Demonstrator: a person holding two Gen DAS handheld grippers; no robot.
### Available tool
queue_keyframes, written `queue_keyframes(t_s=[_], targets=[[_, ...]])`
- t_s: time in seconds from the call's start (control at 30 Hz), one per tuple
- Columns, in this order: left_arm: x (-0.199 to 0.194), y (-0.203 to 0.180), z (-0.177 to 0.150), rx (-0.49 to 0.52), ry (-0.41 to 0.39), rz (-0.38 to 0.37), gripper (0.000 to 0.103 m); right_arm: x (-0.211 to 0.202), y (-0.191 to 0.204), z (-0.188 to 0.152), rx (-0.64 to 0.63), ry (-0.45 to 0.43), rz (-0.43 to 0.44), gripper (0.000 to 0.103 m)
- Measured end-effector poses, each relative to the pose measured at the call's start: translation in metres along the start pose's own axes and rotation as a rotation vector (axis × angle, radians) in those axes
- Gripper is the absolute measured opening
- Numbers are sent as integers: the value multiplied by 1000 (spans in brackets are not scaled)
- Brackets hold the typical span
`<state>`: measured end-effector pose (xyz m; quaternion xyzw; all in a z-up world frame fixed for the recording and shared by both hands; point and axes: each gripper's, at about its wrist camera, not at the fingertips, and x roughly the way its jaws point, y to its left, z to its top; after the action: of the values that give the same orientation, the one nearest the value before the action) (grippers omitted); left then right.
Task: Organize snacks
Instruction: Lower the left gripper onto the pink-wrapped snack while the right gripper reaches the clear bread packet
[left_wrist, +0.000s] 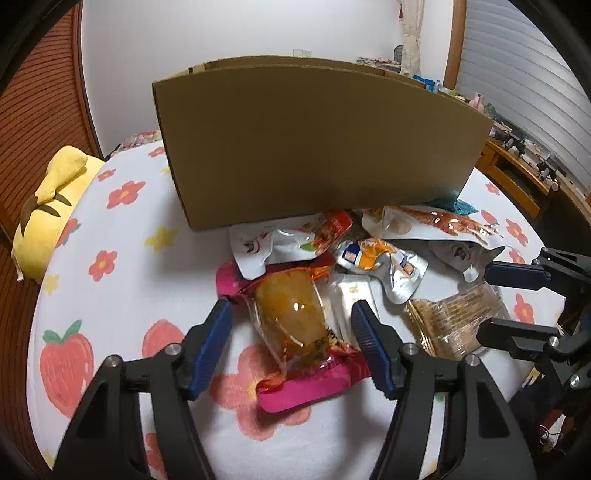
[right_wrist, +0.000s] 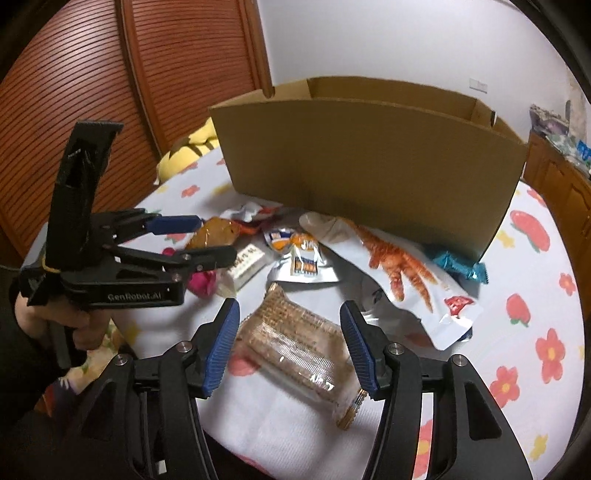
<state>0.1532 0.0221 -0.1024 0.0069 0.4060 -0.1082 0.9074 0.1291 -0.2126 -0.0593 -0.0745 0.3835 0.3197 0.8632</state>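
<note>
Setup: snacks lie in a loose heap on a flower-print cloth, directly in front of an open cardboard box. No packet can be seen inside the box from either view; its interior is mostly hidden by the near wall.

Left gripper: jaws wide apart, holding nothing. It straddles the pink-edged packet with a clear window showing orange-brown contents. Blue pads stand on either side of the packet; contact cannot be told, a gap shows on both sides.

Right gripper: jaws also wide apart, nothing held. Between them lies the clear-wrapped wafer pack, flat on the cloth, slightly askew to the jaw line.

Other items in the heap: large white pouch with an orange print leaning against the box foot, small silver-and-orange sachet, teal wrapped candy, white pouch with red corner. A yellow plush sits at the far left edge, not part of the job.

Judged step: approach and pre-grasp on both sides at once; sorting appears barely begun.

Next move calls for: closing each pair of jaws across the packet's narrow width, gently, since the film is slippery and the wafers may crack. Then a lift high enough to clear the tall near wall of the box before release
</note>
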Motion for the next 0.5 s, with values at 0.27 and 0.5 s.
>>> queue_keyframes(t_s=[0.27, 0.5], targets=[[-4, 1, -4, 5, 6, -9, 59, 0, -3, -3, -4, 17, -2, 61], [-6, 1, 0, 26, 16, -9, 38, 1, -7, -6, -4, 24, -11, 62]])
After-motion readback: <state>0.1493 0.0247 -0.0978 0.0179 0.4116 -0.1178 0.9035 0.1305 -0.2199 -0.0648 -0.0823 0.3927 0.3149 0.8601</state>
